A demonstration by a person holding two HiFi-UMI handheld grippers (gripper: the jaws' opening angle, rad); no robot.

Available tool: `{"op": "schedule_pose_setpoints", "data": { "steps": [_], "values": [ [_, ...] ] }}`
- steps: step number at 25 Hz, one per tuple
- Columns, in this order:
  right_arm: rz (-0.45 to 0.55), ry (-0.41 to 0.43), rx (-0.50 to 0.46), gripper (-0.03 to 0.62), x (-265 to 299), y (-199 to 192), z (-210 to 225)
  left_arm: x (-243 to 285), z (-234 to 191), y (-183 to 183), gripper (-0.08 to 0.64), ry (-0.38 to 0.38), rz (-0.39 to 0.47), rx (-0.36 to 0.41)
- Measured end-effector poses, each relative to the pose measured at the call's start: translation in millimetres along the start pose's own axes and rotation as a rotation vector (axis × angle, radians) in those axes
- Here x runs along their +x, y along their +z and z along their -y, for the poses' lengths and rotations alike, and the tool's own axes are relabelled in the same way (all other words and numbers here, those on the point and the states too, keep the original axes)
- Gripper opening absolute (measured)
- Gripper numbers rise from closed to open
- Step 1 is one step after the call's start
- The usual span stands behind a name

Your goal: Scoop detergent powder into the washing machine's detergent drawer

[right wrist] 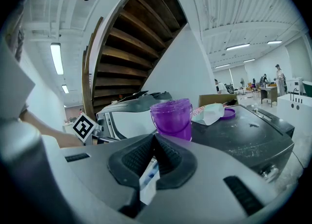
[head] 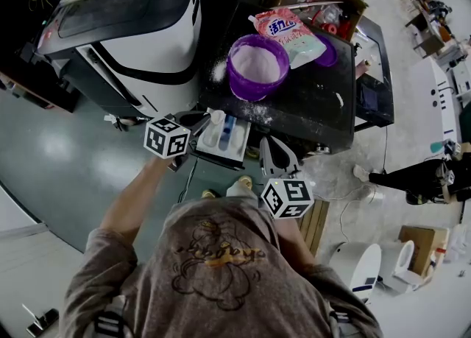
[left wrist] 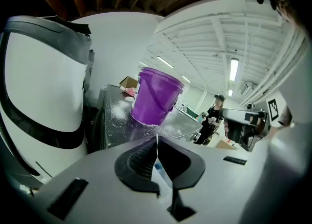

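Hovering my left gripper (left wrist: 157,146) just beside drawer (head: 234,154), pinching thin white strip (left wrist: 157,137) | right gripper (right wrist: 154,140) sitting closed, empty, farther off | bucket (head: 254,92) beyond.

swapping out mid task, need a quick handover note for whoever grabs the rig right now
Left tool: shut on a thin white edge, apparently the scoop handle, over the open drawer.
Right tool: shut, empty, beside the drawer.
Purple bucket: on the machine top, powder inside, some spilled around it.
Done: drawer out, scoop at it.
Left: can't tell if powder is in the drawer; check, then tip.
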State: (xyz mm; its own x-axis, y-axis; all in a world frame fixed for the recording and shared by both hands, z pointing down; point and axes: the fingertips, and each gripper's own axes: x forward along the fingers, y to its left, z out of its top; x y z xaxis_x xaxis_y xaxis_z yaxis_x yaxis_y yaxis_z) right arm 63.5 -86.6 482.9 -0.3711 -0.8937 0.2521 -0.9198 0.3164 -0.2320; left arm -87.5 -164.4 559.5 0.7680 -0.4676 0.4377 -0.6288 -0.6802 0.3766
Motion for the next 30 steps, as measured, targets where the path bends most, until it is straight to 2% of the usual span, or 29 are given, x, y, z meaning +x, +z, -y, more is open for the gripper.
{"op": "schedule_pose_setpoints", "data": {
  "steps": [12,22,30],
  "values": [
    [0.007,-0.003,-0.003,0.002,-1.7,0.2,2.8,9.9,10.5,-19.1,0.023,0.066,-0.091,0.32],
    [0.006,-0.003,0.001,0.002,-3.4,-1.0,2.3,10.3,9.5,-29.3,0.023,0.11,-0.121,0.425],
    [0.0,-0.003,0.005,0.002,-2.5,-4.4,0.9,14.7,13.0,-42.2,0.023,0.156,-0.162,0.59]
  ]
}}
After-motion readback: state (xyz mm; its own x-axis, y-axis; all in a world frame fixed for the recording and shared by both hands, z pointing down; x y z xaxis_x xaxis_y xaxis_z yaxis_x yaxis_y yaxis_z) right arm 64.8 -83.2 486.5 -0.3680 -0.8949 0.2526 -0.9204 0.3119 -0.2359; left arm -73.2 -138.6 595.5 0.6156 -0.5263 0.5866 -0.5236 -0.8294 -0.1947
